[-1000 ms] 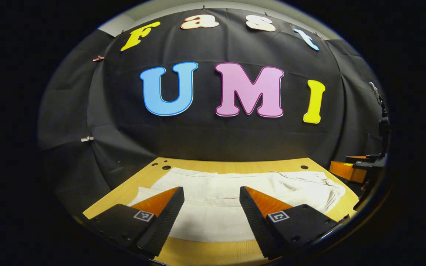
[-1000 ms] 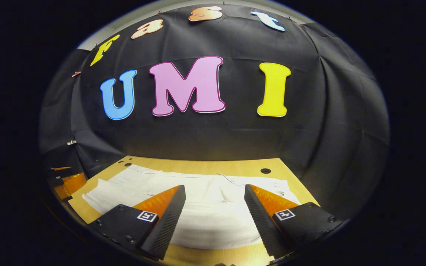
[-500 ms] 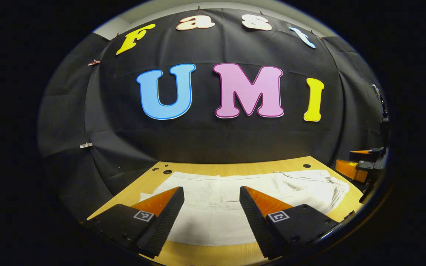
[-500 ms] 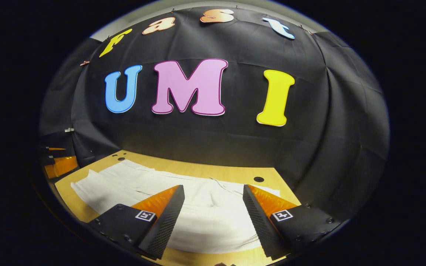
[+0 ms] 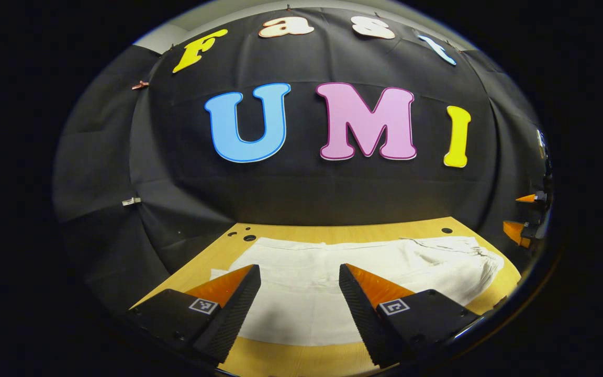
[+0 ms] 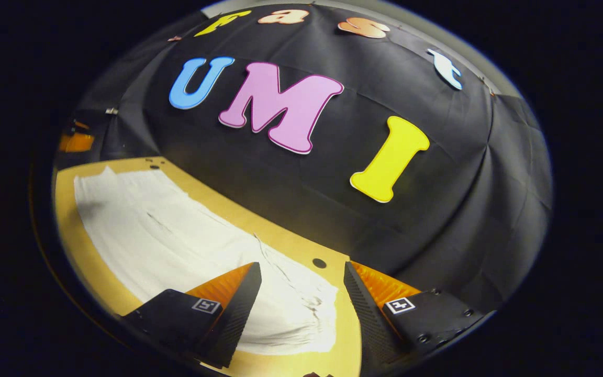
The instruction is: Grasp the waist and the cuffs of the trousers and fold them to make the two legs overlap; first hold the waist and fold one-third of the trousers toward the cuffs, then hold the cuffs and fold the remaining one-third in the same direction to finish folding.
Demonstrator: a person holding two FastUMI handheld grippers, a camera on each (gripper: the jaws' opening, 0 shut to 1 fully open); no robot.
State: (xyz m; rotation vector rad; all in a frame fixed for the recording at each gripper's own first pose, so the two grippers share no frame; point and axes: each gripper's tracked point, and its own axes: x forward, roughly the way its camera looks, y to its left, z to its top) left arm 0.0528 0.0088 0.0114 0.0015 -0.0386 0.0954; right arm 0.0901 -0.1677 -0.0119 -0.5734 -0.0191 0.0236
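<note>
A wooden table point(image 5: 333, 233) spans the lower part of the left gripper view, backed by the black cloth wall point(image 5: 301, 193), and carries small dark holes near its far corners. White trousers point(image 5: 306, 293) lie flat along the tabletop, stretched from side to side, with a wrinkled, gathered end toward the right of the left gripper view. In the right gripper view the same table point(image 6: 79, 262) appears tilted, and the trousers point(image 6: 176, 241) run diagonally from upper left to lower right, their creased end lying close to the gripper. The left gripper point(image 5: 300, 268) hovers over the near edge of the cloth with its fingers spread apart and nothing between them. The right gripper point(image 6: 302, 266) likewise has its fingers spread wide, with the trousers' end and bare table between them. The right gripper point(image 5: 526, 214) also appears at the far right edge of the left gripper view.
</note>
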